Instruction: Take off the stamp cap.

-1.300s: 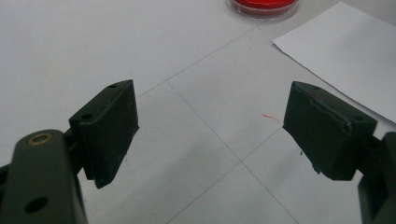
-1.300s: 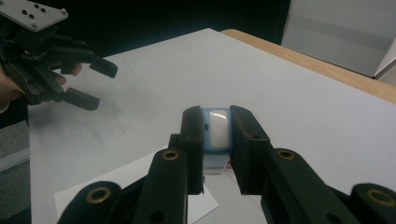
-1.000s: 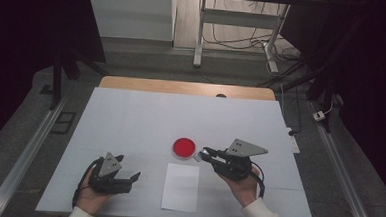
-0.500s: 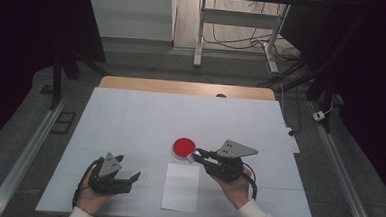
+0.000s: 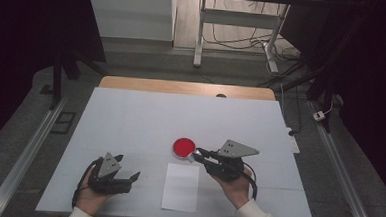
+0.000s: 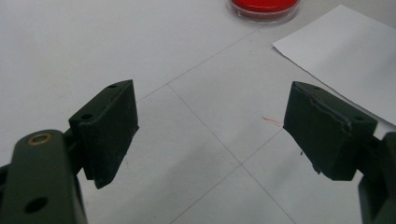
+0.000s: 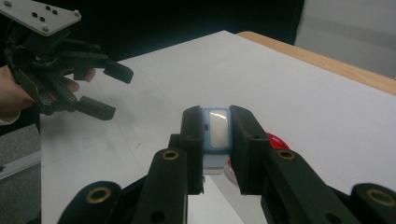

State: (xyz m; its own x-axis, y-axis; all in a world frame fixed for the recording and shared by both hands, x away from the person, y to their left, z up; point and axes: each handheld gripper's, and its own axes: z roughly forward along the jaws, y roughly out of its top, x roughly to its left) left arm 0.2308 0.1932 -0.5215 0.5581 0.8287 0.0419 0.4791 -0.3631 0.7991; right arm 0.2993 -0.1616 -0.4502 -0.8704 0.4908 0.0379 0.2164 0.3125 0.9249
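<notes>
Change since the earlier frames: the right gripper (image 5: 196, 153), in the lower centre-right of the high view, has shifted leftward and now sits with its tips just beside the round red ink pad in a clear shallow case (image 5: 184, 147); the left gripper (image 5: 129, 176), lower left, is unmoved.

Right gripper (image 7: 212, 140): clenched on a small pale-blue block with a whitish glossy top face (image 7: 217, 128), probably a stamp, though the jaws hide most of it. The block is held off the table, low centre in the right gripper view, with the red pad (image 7: 276, 140) peeking out behind the right-hand jaw.

Left gripper (image 6: 210, 126): released, jaws wide apart, nothing between them, resting low over the white table (image 5: 130, 120).

White rectangular paper sheet (image 5: 181, 186): flat, bottom centre of the high view, just below the pad.

Step in hand, as judged: carrying the block to the pad for inking. Next move calls for lowering the block squarely onto the red surface, then carrying it over to the sheet.
</notes>
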